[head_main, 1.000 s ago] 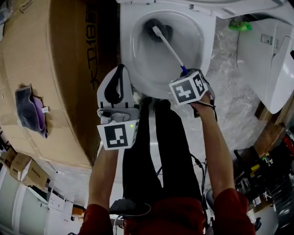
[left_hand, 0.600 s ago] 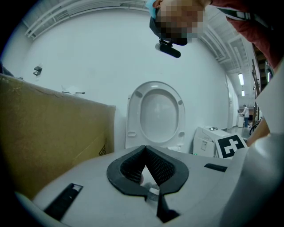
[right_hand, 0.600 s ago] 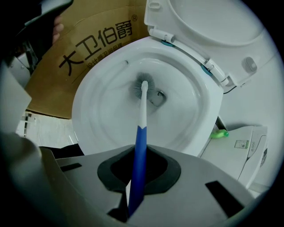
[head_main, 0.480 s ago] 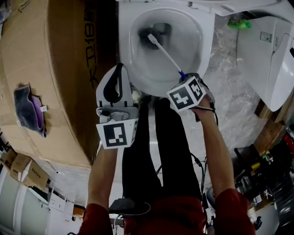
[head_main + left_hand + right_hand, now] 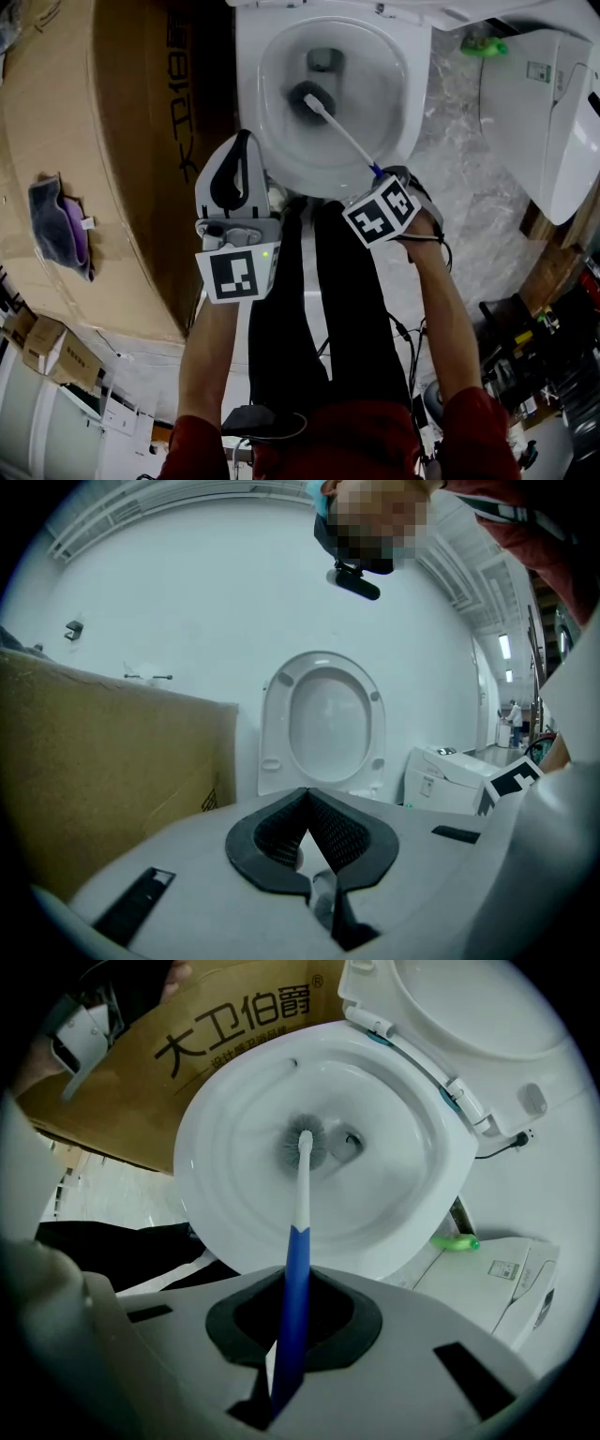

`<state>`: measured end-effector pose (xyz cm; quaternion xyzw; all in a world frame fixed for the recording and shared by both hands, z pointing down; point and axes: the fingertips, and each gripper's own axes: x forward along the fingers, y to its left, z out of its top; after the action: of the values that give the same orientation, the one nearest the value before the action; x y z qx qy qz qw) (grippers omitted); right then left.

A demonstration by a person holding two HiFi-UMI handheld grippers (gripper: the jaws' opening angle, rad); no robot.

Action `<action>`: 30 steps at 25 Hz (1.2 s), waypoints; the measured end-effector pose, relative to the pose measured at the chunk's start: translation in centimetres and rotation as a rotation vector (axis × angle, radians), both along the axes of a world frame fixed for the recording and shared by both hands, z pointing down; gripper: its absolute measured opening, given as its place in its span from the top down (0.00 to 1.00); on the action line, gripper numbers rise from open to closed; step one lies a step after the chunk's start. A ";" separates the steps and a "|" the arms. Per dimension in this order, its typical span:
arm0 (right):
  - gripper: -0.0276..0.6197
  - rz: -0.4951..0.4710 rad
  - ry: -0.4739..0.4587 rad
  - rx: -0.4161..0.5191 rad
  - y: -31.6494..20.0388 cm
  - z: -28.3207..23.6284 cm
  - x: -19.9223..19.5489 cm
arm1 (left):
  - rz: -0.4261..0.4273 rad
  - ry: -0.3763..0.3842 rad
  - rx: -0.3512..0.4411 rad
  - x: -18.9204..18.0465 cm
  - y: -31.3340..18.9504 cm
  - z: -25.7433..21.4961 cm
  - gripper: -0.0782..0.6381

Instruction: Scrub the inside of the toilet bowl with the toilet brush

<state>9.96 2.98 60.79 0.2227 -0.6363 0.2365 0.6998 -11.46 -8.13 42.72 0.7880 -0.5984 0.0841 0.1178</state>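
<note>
The white toilet bowl [image 5: 249, 94] lies below me with its lid [image 5: 469, 1007] raised. My right gripper [image 5: 379, 178] is shut on the blue end of the toilet brush handle [image 5: 296, 1269], just over the bowl's near rim. The white shaft [image 5: 342, 131] slants down into the bowl. The dark brush head [image 5: 307, 97] presses on the inner wall on the near side of the drain hole [image 5: 323, 58]; in the right gripper view the brush head [image 5: 302, 1141] sits left of the drain. My left gripper [image 5: 243, 141] is shut on nothing and hangs left of the bowl.
A big cardboard box [image 5: 94, 169] stands right against the toilet's left side, with a purple object [image 5: 56, 225] on top. A second white toilet unit [image 5: 534, 112] and a green item [image 5: 483, 44] are to the right. The person's dark-trousered legs [image 5: 309, 309] stand before the bowl.
The brush head has slid from over the drain hole toward the bowl's near side, uncovering the drain. The right gripper shifted slightly with it. The left gripper stayed put.
</note>
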 end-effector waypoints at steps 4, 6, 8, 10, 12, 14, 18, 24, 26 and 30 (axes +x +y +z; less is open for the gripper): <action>0.92 0.039 0.025 -0.035 1.1 -0.3 2.2 | 0.003 0.001 0.003 0.3 -0.1 -0.1 0.87; 0.92 0.072 0.033 -0.042 1.4 -0.3 3.2 | 0.003 0.003 0.002 0.5 -0.1 -0.1 0.87; 0.92 0.102 0.038 -0.044 1.6 -0.2 4.1 | 0.005 0.003 0.000 0.7 -0.1 0.0 0.87; 0.92 0.131 0.036 -0.043 1.6 -0.3 4.7 | 0.010 0.000 -0.003 0.9 0.0 0.0 0.87; 0.92 0.154 0.033 -0.041 1.3 -0.3 5.0 | 0.012 -0.001 -0.005 1.0 -0.1 0.1 0.87; 0.92 0.172 0.034 -0.036 0.8 -0.2 5.2 | 0.013 0.001 -0.004 1.2 -0.2 0.0 0.87; 0.92 0.206 0.039 -0.020 -0.8 0.1 5.3 | 0.016 0.005 0.001 1.4 -0.5 -0.1 0.87; 0.93 0.258 0.040 -0.013 -3.3 0.7 5.3 | 0.017 0.004 0.011 1.6 -0.8 -0.7 0.87; 0.93 0.267 0.046 -0.008 -4.1 0.7 5.3 | 0.022 0.006 0.015 1.7 -0.9 -0.8 0.87; 0.93 0.275 0.052 0.004 -5.9 1.0 4.6 | 0.023 0.004 0.011 1.5 -0.9 -0.9 0.87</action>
<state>14.55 -2.94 61.82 0.3153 -0.5820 0.3230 0.6764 -9.91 -9.01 41.87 0.7955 -0.5897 0.0809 0.1137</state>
